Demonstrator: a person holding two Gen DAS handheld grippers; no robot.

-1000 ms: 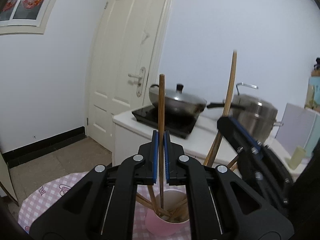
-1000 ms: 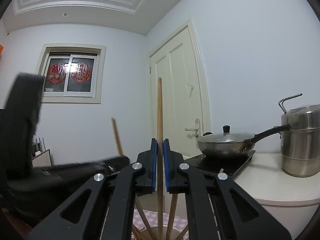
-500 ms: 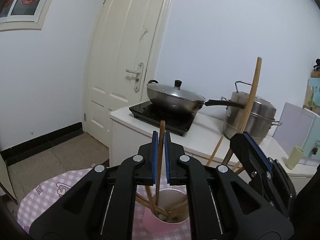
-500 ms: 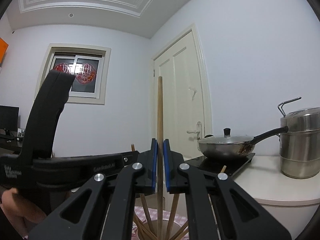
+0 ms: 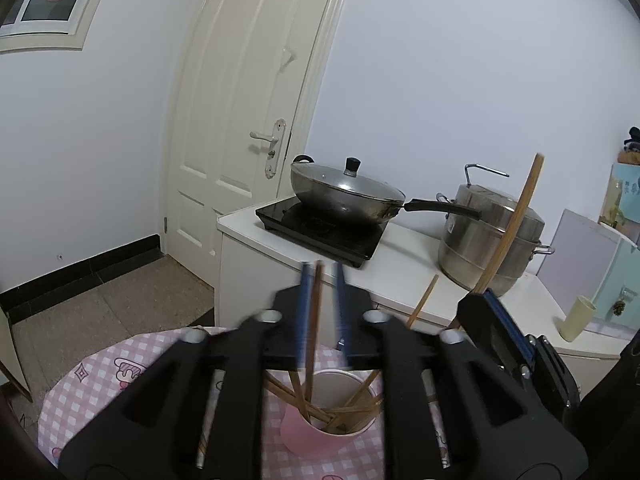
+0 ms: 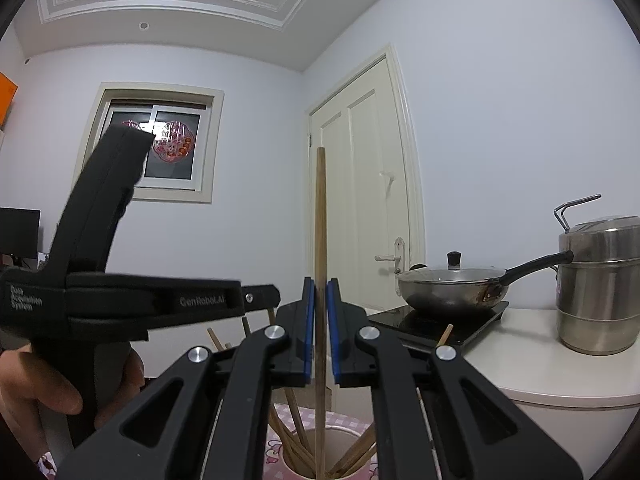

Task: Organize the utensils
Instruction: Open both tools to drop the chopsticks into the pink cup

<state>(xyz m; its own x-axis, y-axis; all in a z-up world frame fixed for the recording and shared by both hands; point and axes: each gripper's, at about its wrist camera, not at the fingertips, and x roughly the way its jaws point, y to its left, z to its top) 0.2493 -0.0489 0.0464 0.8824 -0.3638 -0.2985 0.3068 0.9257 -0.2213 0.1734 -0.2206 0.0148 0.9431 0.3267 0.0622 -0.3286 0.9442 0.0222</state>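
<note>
A pink cup (image 5: 320, 436) holding several wooden chopsticks stands on the pink checked tablecloth (image 5: 92, 384). My left gripper (image 5: 322, 276) is just above the cup with its jaws parted; a chopstick (image 5: 314, 320) stands loose between them, its lower end in the cup. My right gripper (image 6: 320, 292) is shut on another upright chopstick (image 6: 320, 220) whose lower end reaches into the cup (image 6: 360, 464). That chopstick also shows in the left wrist view (image 5: 516, 220), above the right gripper's body.
Behind the table stands a white counter (image 5: 400, 268) with an induction hob, a lidded wok (image 5: 344, 196) and a steel steamer pot (image 5: 488, 236). A small yellow cup (image 5: 578, 316) stands at the counter's right. A cream door (image 5: 256, 120) is on the left.
My left gripper's jaws have opened and let go of its chopstick, which slid down into the cup. My right gripper still holds its chopstick and has lowered toward the cup.
</note>
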